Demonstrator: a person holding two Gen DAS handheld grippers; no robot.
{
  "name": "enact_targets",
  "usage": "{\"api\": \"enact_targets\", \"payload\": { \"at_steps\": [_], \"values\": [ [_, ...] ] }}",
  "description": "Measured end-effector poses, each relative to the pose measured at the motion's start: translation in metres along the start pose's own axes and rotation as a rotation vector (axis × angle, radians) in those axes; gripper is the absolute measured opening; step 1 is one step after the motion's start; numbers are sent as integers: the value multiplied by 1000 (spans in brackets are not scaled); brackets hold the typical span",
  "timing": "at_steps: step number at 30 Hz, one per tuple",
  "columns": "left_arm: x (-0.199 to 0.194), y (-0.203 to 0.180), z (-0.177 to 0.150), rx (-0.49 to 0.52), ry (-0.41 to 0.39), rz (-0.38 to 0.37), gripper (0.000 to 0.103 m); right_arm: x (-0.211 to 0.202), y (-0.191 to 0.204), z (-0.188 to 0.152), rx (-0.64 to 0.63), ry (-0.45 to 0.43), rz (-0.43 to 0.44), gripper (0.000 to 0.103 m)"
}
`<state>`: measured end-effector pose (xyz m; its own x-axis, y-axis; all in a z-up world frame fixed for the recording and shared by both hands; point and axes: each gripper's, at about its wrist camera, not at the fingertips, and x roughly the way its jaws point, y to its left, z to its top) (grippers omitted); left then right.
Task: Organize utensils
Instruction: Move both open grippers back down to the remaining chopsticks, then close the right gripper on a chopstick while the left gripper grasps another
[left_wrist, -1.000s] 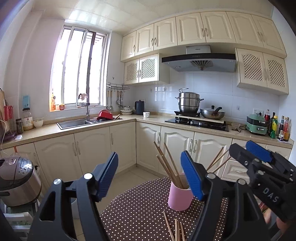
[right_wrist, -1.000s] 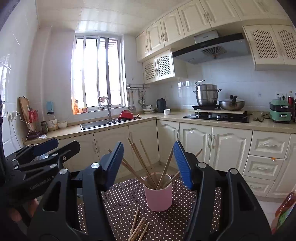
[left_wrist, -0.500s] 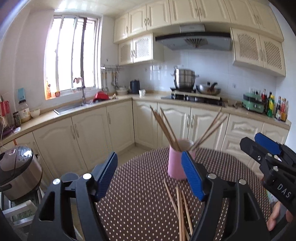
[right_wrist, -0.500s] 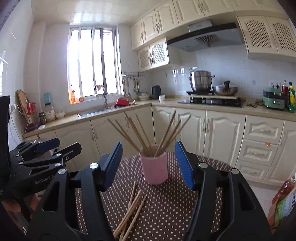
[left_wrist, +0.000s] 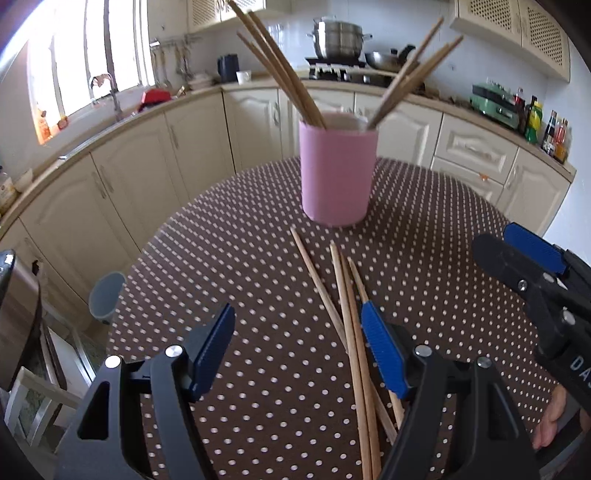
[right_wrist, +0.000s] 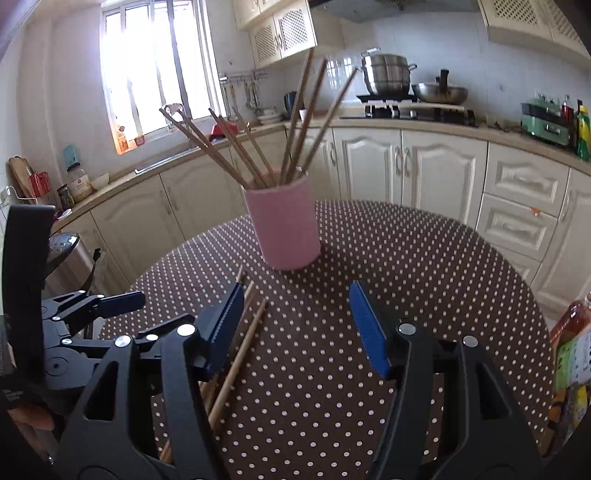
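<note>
A pink cup (left_wrist: 337, 170) stands upright on the brown polka-dot table (left_wrist: 236, 266) with several wooden chopsticks in it. It also shows in the right wrist view (right_wrist: 284, 225). Several loose chopsticks (left_wrist: 345, 295) lie on the cloth in front of the cup. They show in the right wrist view (right_wrist: 240, 347) too. My left gripper (left_wrist: 297, 339) is open and empty above the table, just left of the loose chopsticks. My right gripper (right_wrist: 295, 325) is open and empty, with the loose chopsticks by its left finger. The right gripper also shows at the edge of the left wrist view (left_wrist: 524, 258).
Table (right_wrist: 424, 258) edge curves round behind the cup. Kitchen cabinets, a sink and a stove with pots stand beyond. A rice cooker (right_wrist: 68, 254) and a small bin (left_wrist: 105, 295) are left of the table. Bottles (right_wrist: 572, 354) stand at the right edge.
Both grippers have tilted down and moved in toward the table. The cup and the loose chopsticks now look much nearer. Both grippers stay open.
</note>
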<state>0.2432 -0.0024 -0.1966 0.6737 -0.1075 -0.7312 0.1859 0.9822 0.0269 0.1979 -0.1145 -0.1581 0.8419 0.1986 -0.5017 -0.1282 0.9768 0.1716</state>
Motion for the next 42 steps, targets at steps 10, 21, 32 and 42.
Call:
{"api": "enact_targets", "payload": {
  "at_steps": [10,21,32,42],
  "values": [
    [45,-8,-2,17,73,13,70,24,-13,-14,41,78,18,61],
    [51,6,2,-2,87,35,70,43,-14,-8,52,139,53,64],
    [44,45,-3,-68,80,57,70,83,23,-13,-68,306,54,64],
    [63,39,5,-39,137,33,49,110,50,-12,-195,400,-11,23]
  ]
}}
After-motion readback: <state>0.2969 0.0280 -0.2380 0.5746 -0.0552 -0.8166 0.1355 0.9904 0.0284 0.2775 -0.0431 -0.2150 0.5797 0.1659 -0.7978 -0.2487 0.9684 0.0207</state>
